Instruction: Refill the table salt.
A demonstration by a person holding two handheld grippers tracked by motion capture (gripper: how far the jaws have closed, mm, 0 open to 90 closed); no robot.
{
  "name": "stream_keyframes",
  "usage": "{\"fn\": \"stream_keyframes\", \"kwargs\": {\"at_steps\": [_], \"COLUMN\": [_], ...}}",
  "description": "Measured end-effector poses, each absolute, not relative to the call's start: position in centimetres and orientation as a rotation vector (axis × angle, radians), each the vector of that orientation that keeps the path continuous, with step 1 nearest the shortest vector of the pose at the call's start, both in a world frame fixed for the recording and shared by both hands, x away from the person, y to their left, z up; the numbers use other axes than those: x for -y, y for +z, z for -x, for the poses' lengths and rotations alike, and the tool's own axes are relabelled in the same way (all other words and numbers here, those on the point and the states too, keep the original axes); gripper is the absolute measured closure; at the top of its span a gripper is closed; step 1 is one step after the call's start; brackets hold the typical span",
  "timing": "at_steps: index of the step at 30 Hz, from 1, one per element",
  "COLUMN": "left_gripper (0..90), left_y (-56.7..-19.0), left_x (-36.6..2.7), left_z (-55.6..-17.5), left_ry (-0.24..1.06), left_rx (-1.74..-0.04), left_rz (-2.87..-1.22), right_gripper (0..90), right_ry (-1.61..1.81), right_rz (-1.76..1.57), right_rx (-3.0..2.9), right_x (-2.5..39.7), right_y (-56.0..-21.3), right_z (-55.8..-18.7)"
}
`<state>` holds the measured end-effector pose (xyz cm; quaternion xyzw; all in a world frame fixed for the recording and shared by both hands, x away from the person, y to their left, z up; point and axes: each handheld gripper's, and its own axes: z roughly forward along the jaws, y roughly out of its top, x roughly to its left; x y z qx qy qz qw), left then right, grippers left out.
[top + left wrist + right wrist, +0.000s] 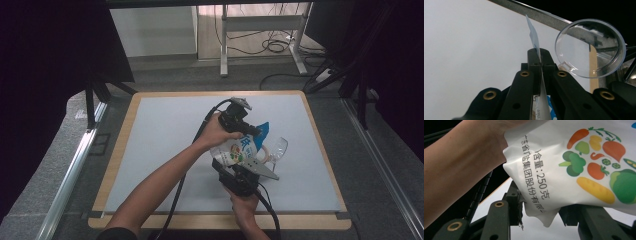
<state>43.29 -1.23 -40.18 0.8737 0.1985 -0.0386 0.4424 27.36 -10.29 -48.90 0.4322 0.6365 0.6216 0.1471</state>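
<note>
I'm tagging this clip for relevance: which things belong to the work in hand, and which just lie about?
In the job:
- printed pouch, pinched by the left hand-held gripper
- right hand-held gripper at its lower corner
- clear cup beside the pouch

Lying about:
- desk frame
- floor cables

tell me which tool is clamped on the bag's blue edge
The left tool, shut on the white printed plastic bag's blue edge; the right tool's jaws stand apart around its bottom corner.
</note>
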Motion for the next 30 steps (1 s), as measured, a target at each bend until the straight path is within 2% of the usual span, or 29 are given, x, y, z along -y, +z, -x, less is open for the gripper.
{"fn": "stream_keyframes", "kwargs": {"at_steps": [30], "left_gripper": [89.5], "left_y": [-40.32], "left_x": [0.99], "left_z": [-43.18], "left_ry": [-0.097], "left_rx": [-0.499], "left_rz": [-2.162], "right_gripper": [60.3], "right_ry": [1.783], "right_rz": [-1.228], "right_rx": [-1.845], "right_x": [10.18], "right_y": [-48.98], "right_z": [-27.37]}}
